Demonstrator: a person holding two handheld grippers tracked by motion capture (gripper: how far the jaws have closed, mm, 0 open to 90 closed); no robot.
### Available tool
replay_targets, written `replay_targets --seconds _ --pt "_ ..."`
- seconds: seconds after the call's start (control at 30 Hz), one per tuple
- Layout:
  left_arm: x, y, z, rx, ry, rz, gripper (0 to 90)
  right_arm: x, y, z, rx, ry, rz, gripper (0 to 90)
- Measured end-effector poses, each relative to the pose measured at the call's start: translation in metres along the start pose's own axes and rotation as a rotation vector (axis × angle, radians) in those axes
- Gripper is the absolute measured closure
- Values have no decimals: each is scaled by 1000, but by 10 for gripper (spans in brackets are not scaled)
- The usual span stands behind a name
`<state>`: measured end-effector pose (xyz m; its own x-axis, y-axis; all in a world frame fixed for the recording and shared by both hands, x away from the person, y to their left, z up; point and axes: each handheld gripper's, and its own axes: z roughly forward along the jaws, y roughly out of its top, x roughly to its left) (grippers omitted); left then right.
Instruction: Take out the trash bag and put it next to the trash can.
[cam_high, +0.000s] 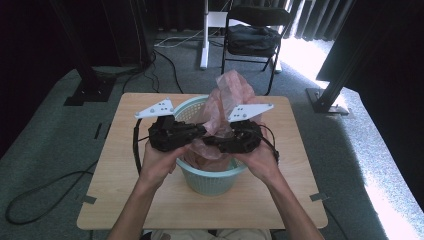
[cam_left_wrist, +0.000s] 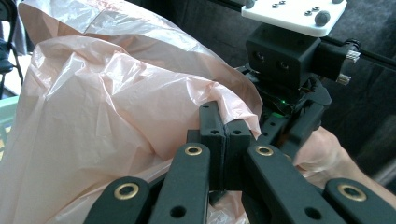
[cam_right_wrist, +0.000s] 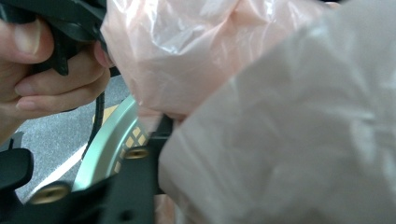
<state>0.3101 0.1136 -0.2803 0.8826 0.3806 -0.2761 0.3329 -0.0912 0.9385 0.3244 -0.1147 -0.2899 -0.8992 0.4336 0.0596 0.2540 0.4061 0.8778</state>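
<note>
A pink plastic bag (cam_high: 227, 95) stands up out of a pale green basket (cam_high: 212, 182) in the middle of the wooden table (cam_high: 125, 165). Both hands hold their grippers close together over the basket's mouth. My left gripper (cam_left_wrist: 225, 128) is shut, and a fold of the bag's edge (cam_left_wrist: 233, 95) is pinched between its pads. In the high view the left gripper (cam_high: 200, 132) points right and the right gripper (cam_high: 211, 141) points left, tips almost meeting. In the right gripper view the bag's film (cam_right_wrist: 280, 140) drapes over the jaws and hides them; the basket rim (cam_right_wrist: 105, 135) shows below.
A black folding chair (cam_high: 252, 35) with a dark bag on it stands beyond the table. Black stand bases (cam_high: 90, 90) and a metal one (cam_high: 327, 102) flank the table's far corners. Cables (cam_high: 45, 190) lie on the grey carpet at the left.
</note>
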Motion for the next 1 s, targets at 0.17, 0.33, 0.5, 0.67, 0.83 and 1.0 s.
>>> replay_targets --seconds 0.17,0.33,0.5,0.67,0.83,1.0 --pt "3 0 0 -6 -18 -11 895 2 0 -2 17 29 -21 826" --pt "4 0 -3 -7 -5 -10 803 2 0 -5 16 20 -32 855" --pt "9 -4 -13 -21 38 -17 633 1 0 -8 23 27 -45 857" --pt "16 -11 -26 -29 75 -22 537 2 0 -9 25 29 -56 857" --pt "23 -17 -44 -85 83 -36 473 2 -1 -8 40 29 -66 858" --pt "28 -23 -57 -87 146 -35 450 1 -3 -9 39 25 -60 857"
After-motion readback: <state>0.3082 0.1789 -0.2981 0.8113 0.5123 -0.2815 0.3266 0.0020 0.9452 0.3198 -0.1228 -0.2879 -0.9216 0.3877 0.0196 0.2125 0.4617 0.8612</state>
